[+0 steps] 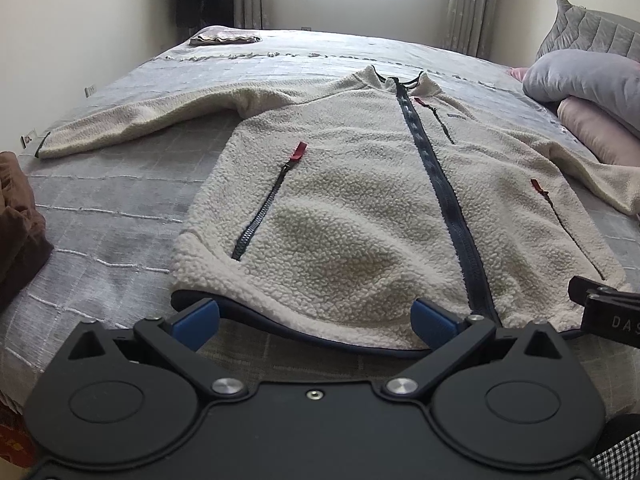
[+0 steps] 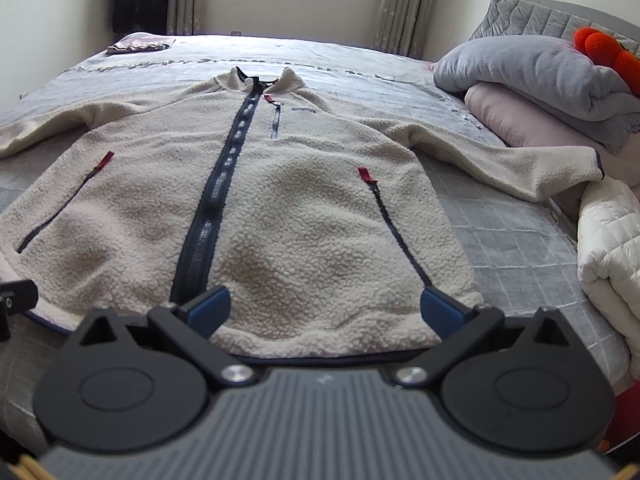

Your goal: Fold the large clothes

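Note:
A cream fleece jacket (image 1: pixel 340 208) with a dark front zip and red zip pulls lies flat, front up, on the grey bed, sleeves spread out to both sides. It also shows in the right wrist view (image 2: pixel 248 216). My left gripper (image 1: pixel 316 320) is open and empty, its blue fingertips just over the jacket's near hem, left of the zip. My right gripper (image 2: pixel 324 308) is open and empty over the hem right of the zip. Part of the right gripper shows at the right edge of the left wrist view (image 1: pixel 608 308).
The grey bedspread (image 1: pixel 120 208) covers the bed. Grey and pink pillows (image 2: pixel 532 80) and a white quilt (image 2: pixel 612 256) lie at the right. A folded cloth (image 1: pixel 224 36) lies at the far end. A brown cloth (image 1: pixel 20 216) sits at the left edge.

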